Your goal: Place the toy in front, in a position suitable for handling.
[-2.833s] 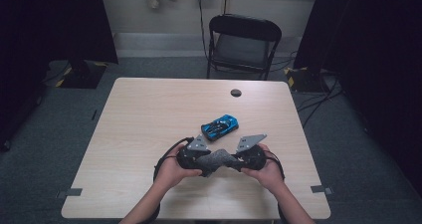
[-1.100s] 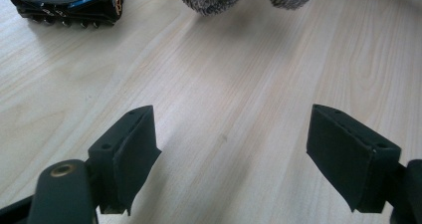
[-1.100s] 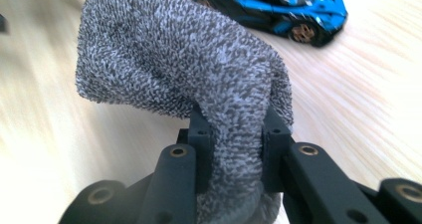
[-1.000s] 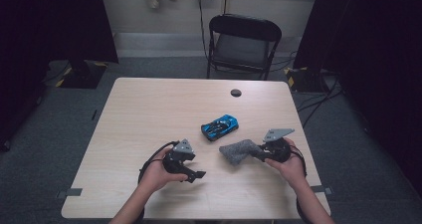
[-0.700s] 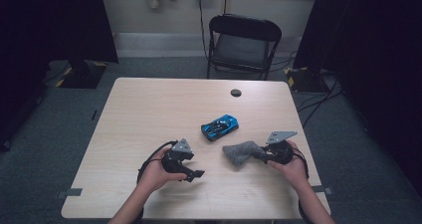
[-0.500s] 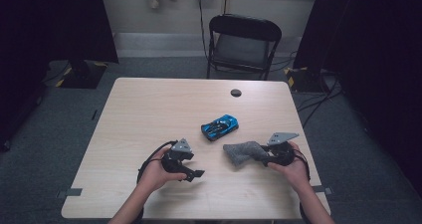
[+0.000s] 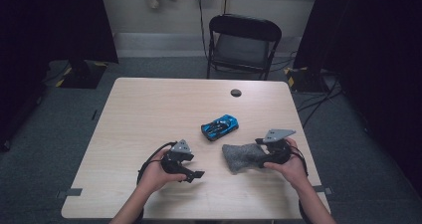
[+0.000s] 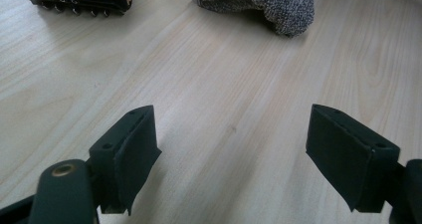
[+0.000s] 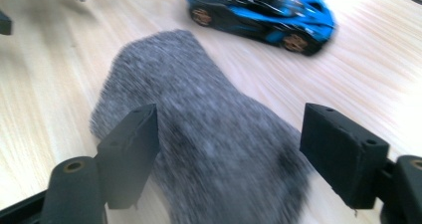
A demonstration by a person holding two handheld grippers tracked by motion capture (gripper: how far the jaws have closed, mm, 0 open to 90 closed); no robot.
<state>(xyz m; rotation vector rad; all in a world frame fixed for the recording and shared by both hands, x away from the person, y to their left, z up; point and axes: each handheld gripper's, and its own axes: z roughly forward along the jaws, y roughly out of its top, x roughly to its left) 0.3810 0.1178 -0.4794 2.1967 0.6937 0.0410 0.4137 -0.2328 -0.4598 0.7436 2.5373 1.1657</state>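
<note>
Near the table's point(image 7: 124, 134) front edge, toward its left corner, the left gripper point(image 7: 191, 170) sits low in the person's left hand point(image 7: 154, 174), its jaws spread wide over bare wood with nothing between them, pointing across toward the right. Toward the front right corner the right hand point(image 7: 291, 164) holds the right gripper point(image 7: 259, 157) pointed left at the grey felt pouch point(image 7: 241, 157). Its jaws have just been opening and now stand apart; in the right gripper view the pouch point(image 9: 209, 149) lies flat on the table between them, its near end under the jaws, and the pads do not press on it. Just beyond the pouch, nearer the table's middle, the blue toy car point(image 7: 220, 127) stands on its wheels, apart from the pouch. Close to the far edge lies a small dark round disc point(image 7: 236, 92).
</note>
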